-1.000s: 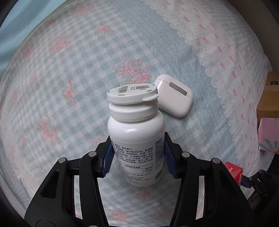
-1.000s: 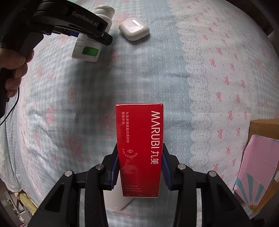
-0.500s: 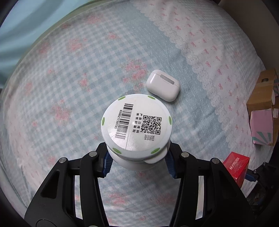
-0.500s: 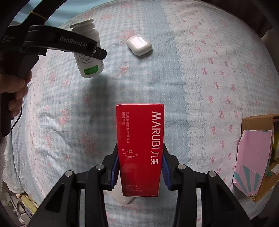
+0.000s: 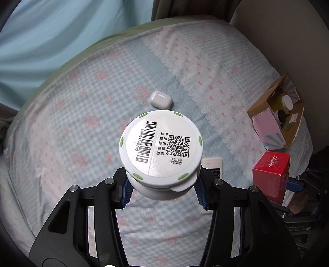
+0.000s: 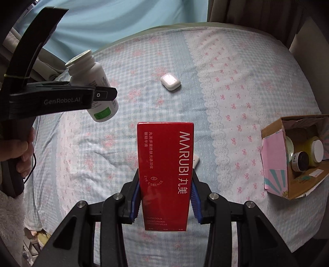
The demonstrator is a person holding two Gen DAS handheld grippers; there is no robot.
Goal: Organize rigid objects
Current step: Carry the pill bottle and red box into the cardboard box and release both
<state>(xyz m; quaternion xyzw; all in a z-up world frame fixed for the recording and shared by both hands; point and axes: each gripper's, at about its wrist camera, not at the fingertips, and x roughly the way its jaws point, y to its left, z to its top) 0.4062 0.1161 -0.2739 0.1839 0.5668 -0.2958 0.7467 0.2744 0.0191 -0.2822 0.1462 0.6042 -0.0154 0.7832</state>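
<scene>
Above the bed (image 6: 236,67), the left hand-held gripper (image 5: 162,190) grips a white pill bottle (image 5: 161,143) while the right hand-held gripper (image 6: 164,197) clamps a red MARUBI box (image 6: 165,174).

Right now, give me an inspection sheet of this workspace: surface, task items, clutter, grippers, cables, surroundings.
Surface: bed with blue gingham and pink bow-print quilt, wrinkled.
Job's things: white plastic pill bottle held tilted above the quilt; red MARUBI carton held; white earbud case lying shut on the quilt; open cardboard box at the bed's right edge, holding jars.
Clutter: flat white device on the quilt, mostly hidden.
Grippers: left gripper closed on the bottle; right gripper closed on the carton.
Cables: thin black cable by the person's left hand.
Surroundings: pale blue curtain behind the bed.
</scene>
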